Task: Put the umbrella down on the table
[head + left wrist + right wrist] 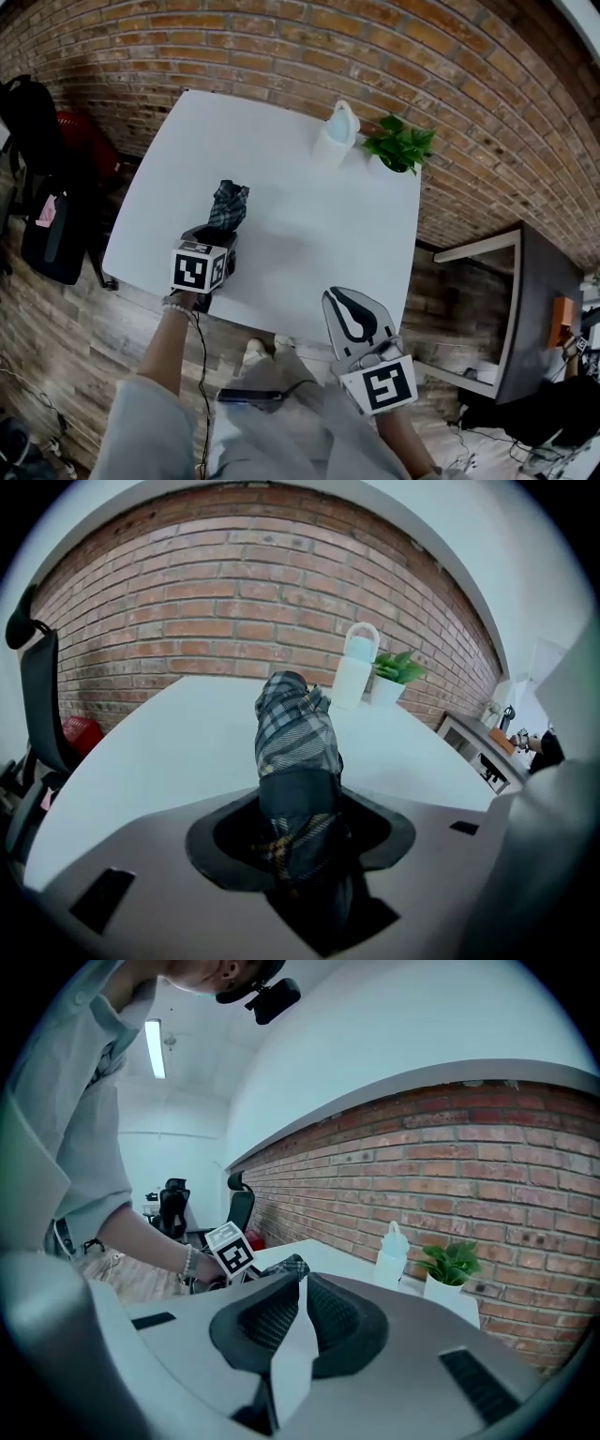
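A folded plaid umbrella [228,205] sticks out forward from my left gripper [220,236], whose jaws are shut on its dark-sleeved lower part. In the left gripper view the umbrella [294,731] points away over the white table [169,752], low above it; I cannot tell whether it touches. My right gripper [349,309] hangs off the table's near edge, jaws together and nothing between them. From the right gripper view, the umbrella [286,1267] and the left gripper's marker cube [232,1251] show beyond the right gripper [300,1302].
A pale water bottle [336,133] and a small potted plant [398,145] stand at the table's far right edge, against the brick wall. A black office chair [37,187] is left of the table. A dark side desk [530,309] stands at the right.
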Motion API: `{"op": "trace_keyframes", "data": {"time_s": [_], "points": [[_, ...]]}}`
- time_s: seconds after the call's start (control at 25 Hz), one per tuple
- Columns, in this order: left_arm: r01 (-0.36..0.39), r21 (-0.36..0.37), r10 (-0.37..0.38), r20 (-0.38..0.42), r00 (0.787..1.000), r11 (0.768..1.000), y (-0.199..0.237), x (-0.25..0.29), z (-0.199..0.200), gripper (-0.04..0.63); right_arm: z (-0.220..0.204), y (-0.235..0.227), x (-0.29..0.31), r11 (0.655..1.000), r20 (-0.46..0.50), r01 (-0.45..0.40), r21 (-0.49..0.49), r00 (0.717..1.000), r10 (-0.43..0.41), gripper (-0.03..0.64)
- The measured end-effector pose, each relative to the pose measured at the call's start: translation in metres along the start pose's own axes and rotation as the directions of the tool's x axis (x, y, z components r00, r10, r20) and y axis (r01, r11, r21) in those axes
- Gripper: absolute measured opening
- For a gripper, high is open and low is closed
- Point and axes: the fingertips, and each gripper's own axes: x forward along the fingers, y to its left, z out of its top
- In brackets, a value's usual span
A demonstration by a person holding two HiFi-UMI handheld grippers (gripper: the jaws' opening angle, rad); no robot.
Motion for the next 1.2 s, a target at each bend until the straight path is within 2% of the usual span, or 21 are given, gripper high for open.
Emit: {"op": "trace_keyframes", "data": {"time_s": [0.24, 0.4, 0.6, 0.84, 1.0, 1.2], "points": [[-0.013, 0.038, 0.018, -0.117, 0.993, 0.999, 0.003, 0.031, -0.010, 0.236, -0.008, -0.009, 0.005, 1.000, -0.014, 0.008, 0.013, 1.000, -0.008, 0.057], [-0.016, 0.062, 0.024, -0.138, 0.990, 0.998, 0.002, 0.037, -0.010, 0.249, -0.009, -0.013, 0.008, 1.000, -0.018, 0.008, 0.019, 1.000, -0.008, 0.057], [-0.011, 0.038, 0.016, -0.137, 0.990, 0.999, 0.001, 0.038, -0.010, 0.267, -0.010, -0.013, 0.011, 1.000, -0.021, -0.003, 0.021, 1.000, 0.004, 0.057], [-0.010, 0.025, 0.012, -0.061, 0.998, 1.000, 0.000, 0.019, 0.001, 0.279, -0.007, -0.009, 0.015, 1.000, -0.012, -0.020, 0.013, 1.000, 0.020, 0.057], [-0.035, 0.000, 0.035, 0.031, 0.999, 0.999, 0.000, -0.007, 0.018, 0.278, -0.003, -0.005, 0.016, 0.999, -0.001, -0.036, 0.005, 0.999, 0.036, 0.057], [-0.118, 0.008, 0.115, 0.171, 0.979, 0.993, 0.006, -0.053, 0.043, 0.162, 0.003, 0.004, 0.018, 0.998, -0.005, -0.067, -0.016, 0.998, 0.066, 0.057]]}}
